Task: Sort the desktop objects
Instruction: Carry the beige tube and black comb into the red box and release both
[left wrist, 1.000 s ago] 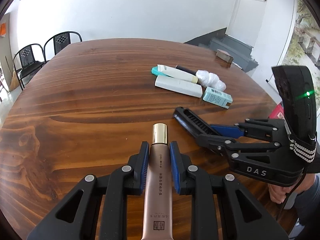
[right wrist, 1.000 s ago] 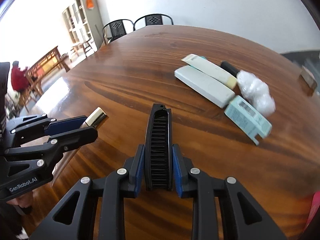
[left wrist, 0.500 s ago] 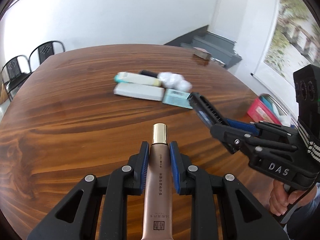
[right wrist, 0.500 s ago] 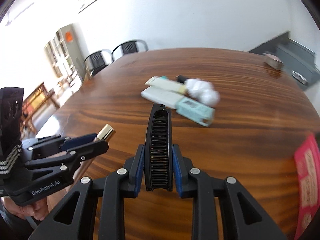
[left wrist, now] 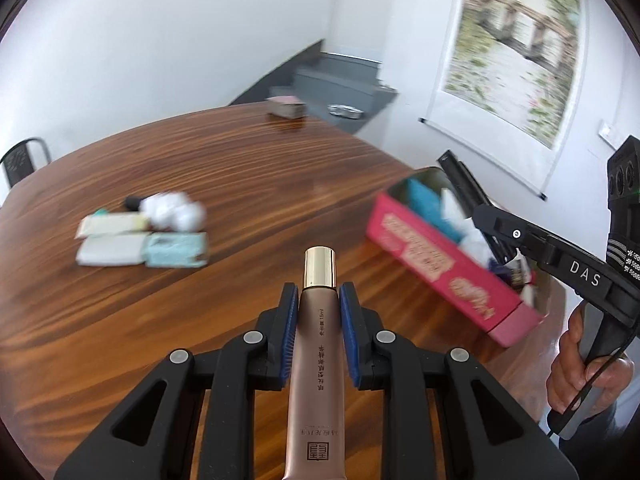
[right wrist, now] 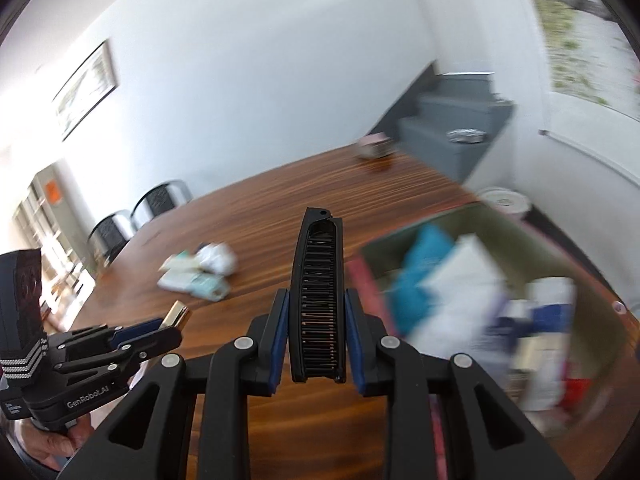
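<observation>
My left gripper (left wrist: 319, 308) is shut on a rose-gold cosmetic tube (left wrist: 318, 356) with a gold cap, held above the wooden table (left wrist: 240, 168). My right gripper (right wrist: 316, 312) is shut on a black folding comb (right wrist: 318, 300); in the left wrist view the comb (left wrist: 464, 184) hangs over the far side of a red box (left wrist: 444, 264). The box (right wrist: 500, 280) holds several packets. The left gripper with the tube's gold cap (right wrist: 176, 314) shows at the lower left of the right wrist view.
A small pile stays on the table: white tubes (left wrist: 112, 236), a teal carton (left wrist: 176, 250), a white wad (left wrist: 174, 210). A small pink box (left wrist: 286, 106) sits at the far edge. Chairs (right wrist: 160, 200) stand beyond the table. Grey stairs (left wrist: 340, 80) rise behind.
Both grippers have swung right while holding their objects. The red box has come into view, and the comb is now above it. The pile has shifted to the left of both views.
</observation>
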`<state>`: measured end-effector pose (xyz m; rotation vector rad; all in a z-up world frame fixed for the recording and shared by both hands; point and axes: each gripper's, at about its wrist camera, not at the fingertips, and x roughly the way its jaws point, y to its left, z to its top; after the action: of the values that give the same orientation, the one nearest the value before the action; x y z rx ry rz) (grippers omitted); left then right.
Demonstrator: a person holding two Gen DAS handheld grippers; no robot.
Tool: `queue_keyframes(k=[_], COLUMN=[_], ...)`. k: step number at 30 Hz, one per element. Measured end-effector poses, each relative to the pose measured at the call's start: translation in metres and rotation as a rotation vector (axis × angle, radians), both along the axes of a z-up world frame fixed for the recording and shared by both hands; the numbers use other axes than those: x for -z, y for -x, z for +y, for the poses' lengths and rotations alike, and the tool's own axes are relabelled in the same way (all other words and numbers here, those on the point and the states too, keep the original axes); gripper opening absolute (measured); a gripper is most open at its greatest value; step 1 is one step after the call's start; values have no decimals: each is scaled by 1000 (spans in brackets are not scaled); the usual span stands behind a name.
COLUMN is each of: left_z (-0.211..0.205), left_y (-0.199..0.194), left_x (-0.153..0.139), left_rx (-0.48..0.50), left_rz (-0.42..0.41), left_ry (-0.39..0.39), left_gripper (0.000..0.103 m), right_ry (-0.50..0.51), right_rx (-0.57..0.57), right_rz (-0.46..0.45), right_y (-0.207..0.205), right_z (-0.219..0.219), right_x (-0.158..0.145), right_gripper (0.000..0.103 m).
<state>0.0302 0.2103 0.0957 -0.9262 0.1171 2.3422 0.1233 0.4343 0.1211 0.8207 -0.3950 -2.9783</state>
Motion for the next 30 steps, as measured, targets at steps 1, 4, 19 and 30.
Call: queue_keyframes(k=[1, 4, 19, 30], left_z=[7, 31, 153, 191], left_y=[-1, 0, 36, 57], left_x=[-3, -12, -23, -12], left_rx=[14, 62, 238, 263], left_rz=[1, 12, -17, -36], left_ry=[-2, -10, -23, -15], left_gripper=[23, 23, 23, 24], right_ry=[-1, 8, 34, 30], right_rx=[25, 90, 201, 224], right_rz=[4, 9, -50, -82], right_y=[-2, -11, -4, 6], right_z=[8, 34, 87, 94], right_x=[-1, 0, 17, 27], right_gripper=[29, 29, 29, 29])
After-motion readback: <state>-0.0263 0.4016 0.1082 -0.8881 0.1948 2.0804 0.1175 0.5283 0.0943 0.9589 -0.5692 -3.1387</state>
